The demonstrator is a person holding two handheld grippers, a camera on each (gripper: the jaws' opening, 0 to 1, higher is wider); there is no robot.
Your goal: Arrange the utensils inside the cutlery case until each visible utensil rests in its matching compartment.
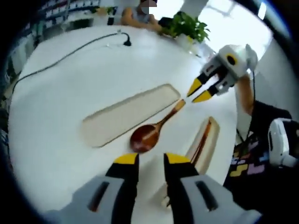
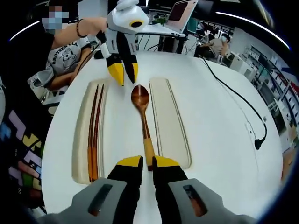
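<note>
Tongs of the right gripper [image 2: 142, 162] sit narrowly parted around the spoon [image 2: 141, 115] handle's end, contact unclear. Left gripper [image 1: 152, 159] hovers narrowly parted beside the bowl. The spoon lies on the table [image 2: 219, 140] between the empty tray [image 2: 170, 122] and the tray [image 2: 79, 140] holding chopsticks [image 2: 95, 135].

A wooden spoon [image 2: 141, 119] lies flat on the tabletop between two long cream case halves; the left half [image 2: 81, 135] holds what look like dark chopsticks [image 2: 94, 135]; the right half [image 2: 170, 122] lies bare.
</note>
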